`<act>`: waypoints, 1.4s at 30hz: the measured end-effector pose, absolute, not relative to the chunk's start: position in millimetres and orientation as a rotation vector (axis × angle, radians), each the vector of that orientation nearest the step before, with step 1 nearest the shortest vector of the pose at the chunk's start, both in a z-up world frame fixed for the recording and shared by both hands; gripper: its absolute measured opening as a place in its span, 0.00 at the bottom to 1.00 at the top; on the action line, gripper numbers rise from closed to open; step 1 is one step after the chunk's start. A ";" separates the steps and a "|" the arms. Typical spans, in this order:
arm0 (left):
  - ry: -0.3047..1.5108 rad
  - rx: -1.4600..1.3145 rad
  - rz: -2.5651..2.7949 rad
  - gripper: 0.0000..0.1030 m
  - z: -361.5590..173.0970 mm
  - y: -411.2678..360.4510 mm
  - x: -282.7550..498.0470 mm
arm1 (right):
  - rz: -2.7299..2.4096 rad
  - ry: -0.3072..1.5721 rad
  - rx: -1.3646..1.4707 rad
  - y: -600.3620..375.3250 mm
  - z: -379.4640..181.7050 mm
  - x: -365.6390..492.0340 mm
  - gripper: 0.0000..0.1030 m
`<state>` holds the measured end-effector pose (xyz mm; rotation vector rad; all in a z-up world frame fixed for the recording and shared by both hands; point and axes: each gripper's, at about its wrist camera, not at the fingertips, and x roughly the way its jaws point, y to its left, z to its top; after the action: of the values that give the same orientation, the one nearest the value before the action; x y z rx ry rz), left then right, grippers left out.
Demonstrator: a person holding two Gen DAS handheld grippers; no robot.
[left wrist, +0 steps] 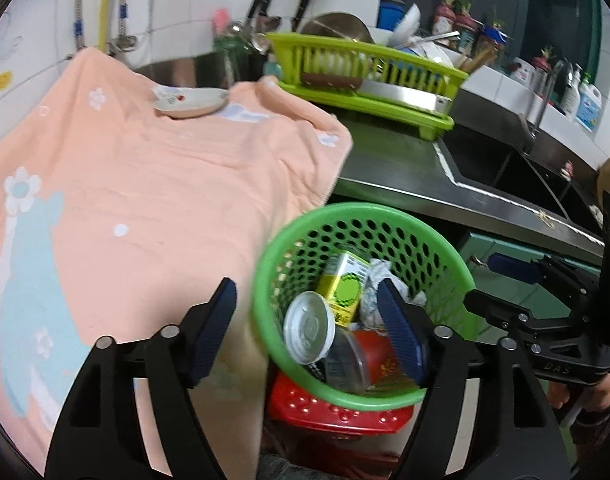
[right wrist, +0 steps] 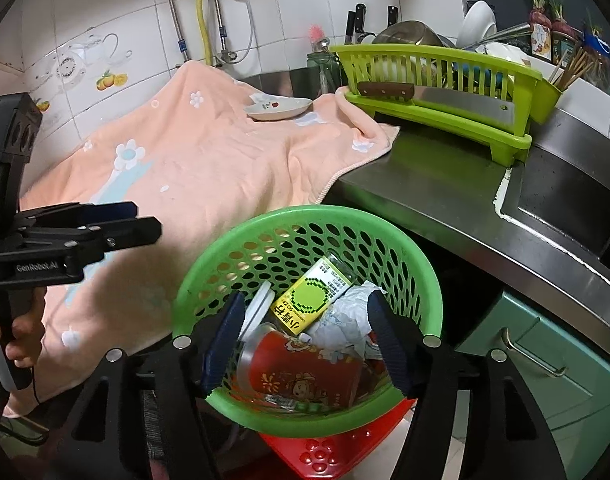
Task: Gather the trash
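Hovering over green basket [right wrist: 305, 216] of trash; right tool [right wrist: 305, 336] nearer, left tool [left wrist: 305, 336] alongside, both gaping, gripping nothing.

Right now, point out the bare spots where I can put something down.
Free: the steel counter between the peach towel, the dish rack and the sink. The towel is bare apart from a small dish at its far end. Crowded: the rack, and the green basket, full of trash.
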<state>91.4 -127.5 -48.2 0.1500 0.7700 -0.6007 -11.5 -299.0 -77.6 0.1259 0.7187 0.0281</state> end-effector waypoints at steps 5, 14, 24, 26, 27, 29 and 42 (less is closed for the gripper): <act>0.736 0.152 -0.542 0.83 -38.8 -113.1 84.9 | 0.034 0.708 0.121 -291.7 -71.1 -13.9 0.65; 0.705 0.155 -0.470 0.95 -31.2 -93.4 75.0 | 0.046 0.695 0.101 -278.7 -62.9 -17.1 0.75; 0.692 0.130 -0.408 0.95 -23.1 -70.6 69.1 | 0.048 0.687 0.077 -266.8 -53.0 -17.3 0.84; 0.694 0.119 -0.398 0.95 -22.0 -64.8 68.6 | 0.051 0.689 0.071 -265.0 -51.8 -16.4 0.84; 0.694 0.116 -0.394 0.95 -21.6 -63.5 68.3 | 0.052 0.689 0.070 -263.7 -51.3 -16.1 0.85; 0.692 0.110 -0.378 0.95 -20.9 -58.6 67.4 | 0.054 0.690 0.064 -260.4 -50.4 -15.7 0.85; 0.692 0.075 -0.329 0.95 -21.3 -43.5 60.9 | 0.045 0.688 0.051 -251.2 -47.5 -14.5 0.87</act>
<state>60.9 -43.5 -21.3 0.0752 0.6919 -0.3287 -14.5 -251.2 -47.5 0.0511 0.6880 0.0451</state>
